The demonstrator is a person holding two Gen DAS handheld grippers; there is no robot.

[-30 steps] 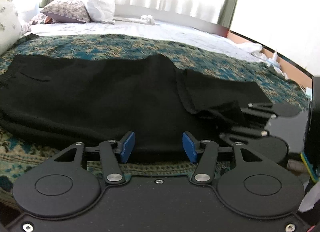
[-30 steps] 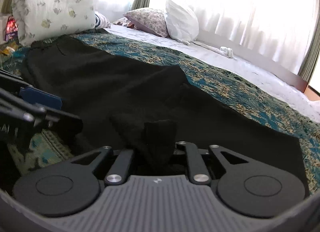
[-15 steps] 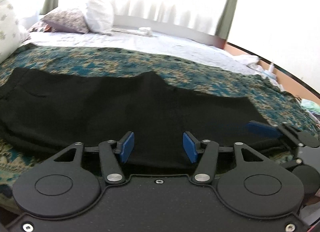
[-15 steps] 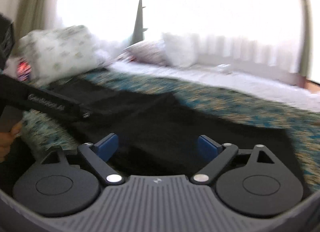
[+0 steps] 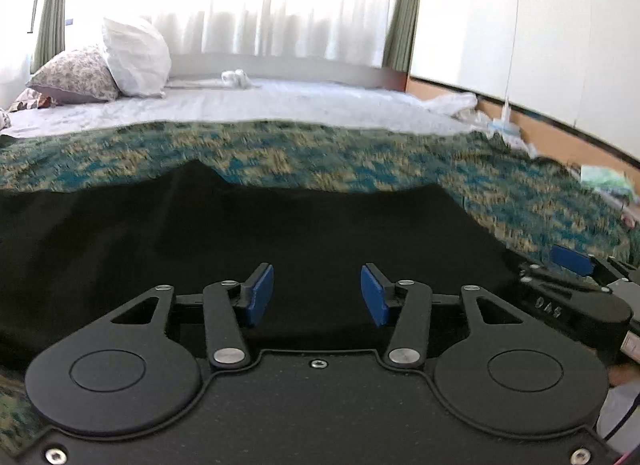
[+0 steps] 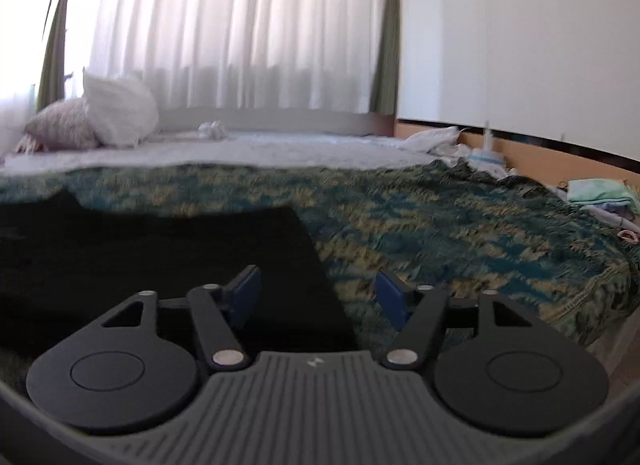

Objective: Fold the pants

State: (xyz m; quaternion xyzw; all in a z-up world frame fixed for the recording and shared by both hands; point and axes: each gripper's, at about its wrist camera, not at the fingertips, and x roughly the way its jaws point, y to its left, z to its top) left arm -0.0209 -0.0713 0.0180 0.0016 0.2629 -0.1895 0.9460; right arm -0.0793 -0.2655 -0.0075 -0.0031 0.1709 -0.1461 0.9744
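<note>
pants (image 5: 280,233): black, spread flat and lengthwise across the near side of the patterned bedspread (image 5: 360,161); seen again from the right wrist (image 6: 160,257), where the squared end of the leg stops partway across the bed.
material: looks like soft knit or fleece; probably light, limp, no stiffness to hold a shape; likely to sag and drag once lifted by one point only.
surface grip: matte and fuzzy, not slippery; likely to cling a little to the woven bedspread when slid.
fragility: none to worry about; may wrinkle or bunch rather than tear.
left gripper (image 5: 317,293): blue pads apart and closing, only flat black cloth below and beyond them, nothing pinched.
right gripper (image 6: 316,297): blue pads spread wide and closing, empty; hovering over the leg's end edge, left pad above black cloth, right pad above bare bedspread.
right gripper in the left view (image 5: 576,285): low at the right, near the leg end.
where to take hold: best guess, the two corners of the leg end, one per gripper, pinching all layers at the hem so the fold carries over evenly toward the waist.
risk: catching only the top layer, or snagging bedspread along with the hem.
far bed: white pillow (image 5: 136,57) and floral pillow (image 5: 76,75), well apart from the work.
</note>
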